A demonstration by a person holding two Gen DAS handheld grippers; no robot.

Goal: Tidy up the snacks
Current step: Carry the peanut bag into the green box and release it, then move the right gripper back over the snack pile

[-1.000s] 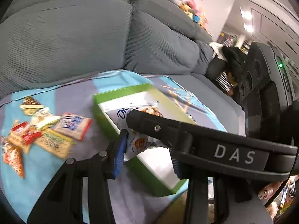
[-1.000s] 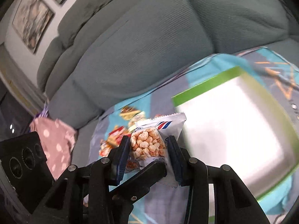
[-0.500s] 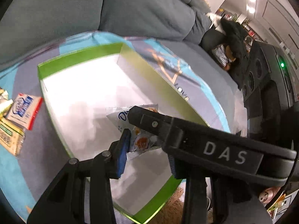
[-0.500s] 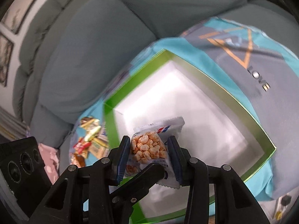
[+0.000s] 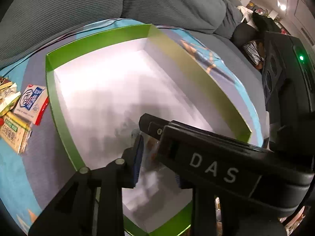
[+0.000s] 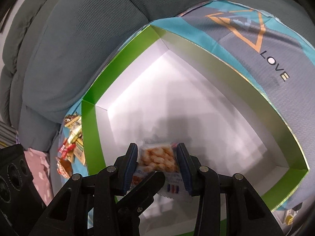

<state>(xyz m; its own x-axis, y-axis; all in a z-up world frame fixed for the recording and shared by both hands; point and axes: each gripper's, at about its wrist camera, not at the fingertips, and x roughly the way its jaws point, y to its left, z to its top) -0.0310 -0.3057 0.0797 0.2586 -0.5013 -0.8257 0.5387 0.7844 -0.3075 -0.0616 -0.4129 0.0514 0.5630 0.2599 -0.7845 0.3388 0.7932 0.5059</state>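
white snack packet [image 6: 157, 158] sits clamped between right gripper [image 6: 157, 165] jaws, over the green box [image 6: 88, 137].

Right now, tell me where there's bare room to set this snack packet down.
The green box has a bare white floor, free toward its far corner and its right wall. The peanut snack packet in the right hand-held gripper hangs over the near part. It is crowded only outside the left wall, where the loose snacks pile on the cloth.
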